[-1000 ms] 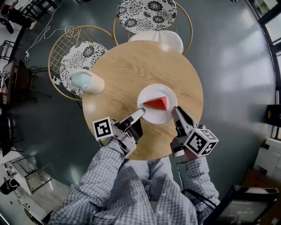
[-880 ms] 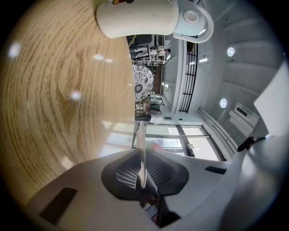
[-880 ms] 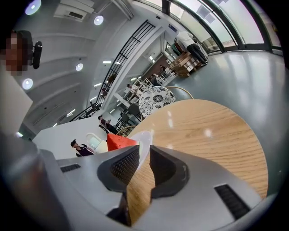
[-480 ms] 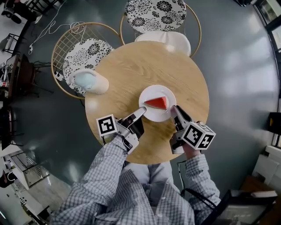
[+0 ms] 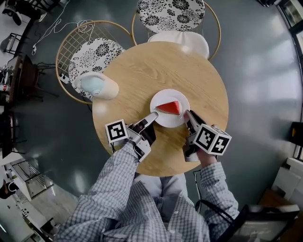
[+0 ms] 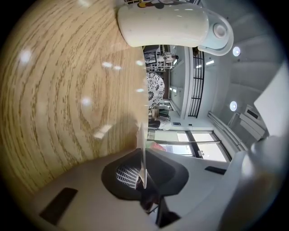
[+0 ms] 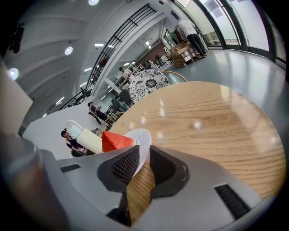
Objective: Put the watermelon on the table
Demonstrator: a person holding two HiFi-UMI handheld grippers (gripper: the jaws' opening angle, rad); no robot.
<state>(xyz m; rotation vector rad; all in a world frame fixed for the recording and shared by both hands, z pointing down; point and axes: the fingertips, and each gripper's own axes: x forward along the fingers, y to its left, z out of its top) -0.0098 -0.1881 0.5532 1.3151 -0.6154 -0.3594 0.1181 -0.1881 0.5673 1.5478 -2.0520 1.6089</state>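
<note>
Around us the grey floor (image 5: pixel 255 71) shines, and on it stands the round wooden table (image 5: pixel 142 66). Two wire chairs with flowered cushions, one (image 5: pixel 90 52) off the table's left edge and one (image 5: pixel 170 12) beyond its far edge, stand outside it, and a white seat (image 5: pixel 182 40) is tucked against the far edge. A white bottle (image 5: pixel 97 86) with a pale cap lies on its side at the left edge, well apart from the rest. Over the near half we hold a white plate (image 5: pixel 165 121); we cannot tell whether it touches the wood. On it lies the watermelon (image 5: pixel 169 108), a red wedge. Its long axis runs across the table, with the tip toward our left gripper (image 5: pixel 152 116) and the green rind toward our right gripper (image 5: pixel 189 116). Each gripper is clamped on the plate's rim, on opposite sides.
</note>
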